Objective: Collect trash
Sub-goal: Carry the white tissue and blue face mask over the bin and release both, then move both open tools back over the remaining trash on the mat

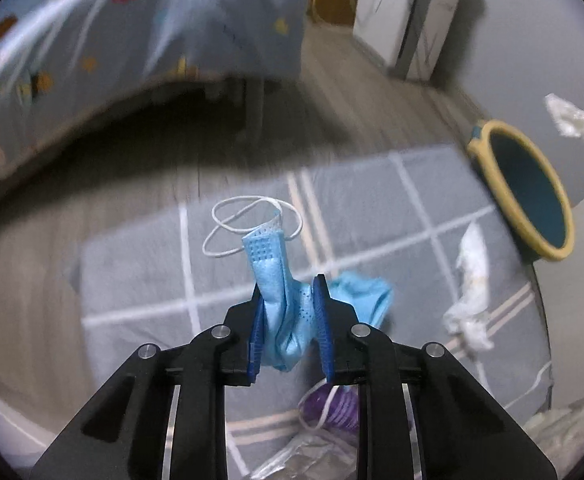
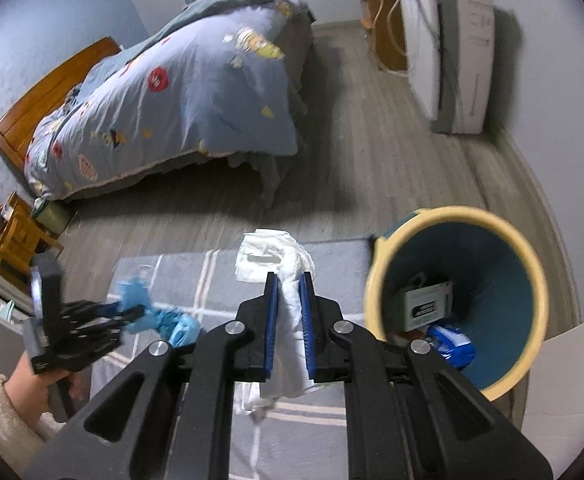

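though blurred, left gripper (image 2: 132,314) pinches mask (image 1: 280,280).

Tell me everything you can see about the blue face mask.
The blue face mask is a light blue, non-woven-looking disposable, crumpled and folded lengthwise. The left gripper is shut on its middle, holding it above the grey checked rug. Its embossed end points forward, and the white ear loops hang free beyond it.
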